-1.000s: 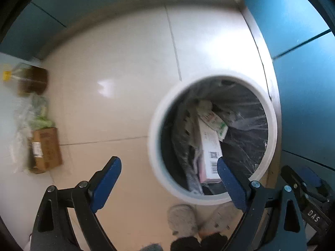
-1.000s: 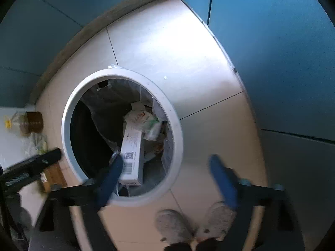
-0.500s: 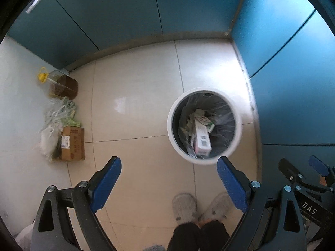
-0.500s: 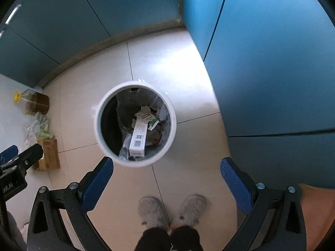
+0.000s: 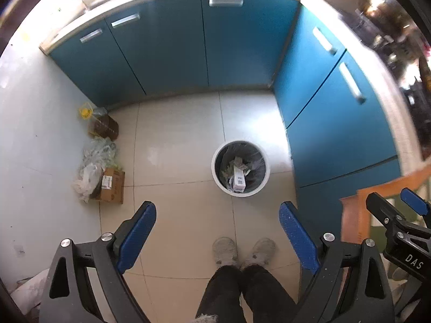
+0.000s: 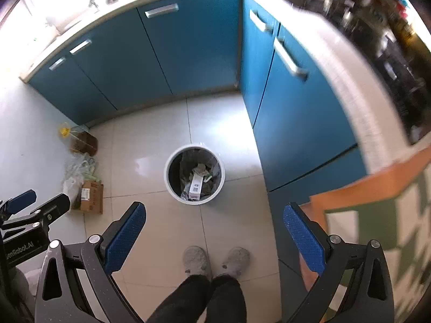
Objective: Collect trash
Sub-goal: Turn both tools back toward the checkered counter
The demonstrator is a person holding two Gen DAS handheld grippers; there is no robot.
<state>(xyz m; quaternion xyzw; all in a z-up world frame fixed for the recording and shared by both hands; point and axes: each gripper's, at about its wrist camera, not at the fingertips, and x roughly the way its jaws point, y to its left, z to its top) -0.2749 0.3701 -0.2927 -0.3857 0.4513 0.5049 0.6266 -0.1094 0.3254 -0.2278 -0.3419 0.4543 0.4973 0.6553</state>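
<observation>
A white round trash bin point(image 5: 262, 185) with a dark liner stands on the tiled floor near the blue cabinets; it also shows in the right wrist view point(image 6: 172, 188). Inside lie a white carton point(image 5: 239, 179) and crumpled paper; the carton shows in the right wrist view point(image 6: 196, 184) too. My left gripper point(image 5: 217, 212) is open and empty, held high above the floor. My right gripper point(image 6: 214, 215) is open and empty, also high above the bin.
Blue cabinets point(image 5: 237, 48) line the far and right sides. A cardboard box point(image 5: 111, 185), plastic bags point(image 5: 93, 161) and an oil jug point(image 5: 102, 126) sit by the left wall. The person's slippered feet point(image 5: 243, 250) stand below the grippers. A checked cloth on an orange-edged table point(image 6: 377, 215) is at right.
Both grippers have risen far up from just above the bin's mouth; the bin now looks small and the countertops have come into view. Both stay open.
</observation>
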